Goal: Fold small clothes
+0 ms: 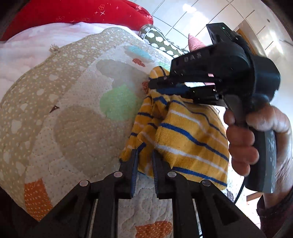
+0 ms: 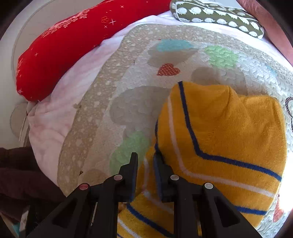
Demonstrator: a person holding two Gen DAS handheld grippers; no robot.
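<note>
A small yellow garment with blue and white stripes [image 1: 185,135] hangs bunched above a quilted play mat [image 1: 73,117]. My left gripper [image 1: 144,161] is shut on its lower edge. My right gripper [image 1: 164,86], seen in the left wrist view with a hand on its handle, is shut on the garment's upper edge. In the right wrist view the right gripper [image 2: 145,164] pinches the striped cloth [image 2: 219,139], which spreads to the right over the mat [image 2: 128,102].
A red cushion [image 2: 69,47] and a green patterned pillow [image 2: 218,14] lie at the far edge of the mat. A pale pink blanket [image 2: 53,117] lies under the mat at left. White wardrobe doors [image 1: 219,16] stand behind.
</note>
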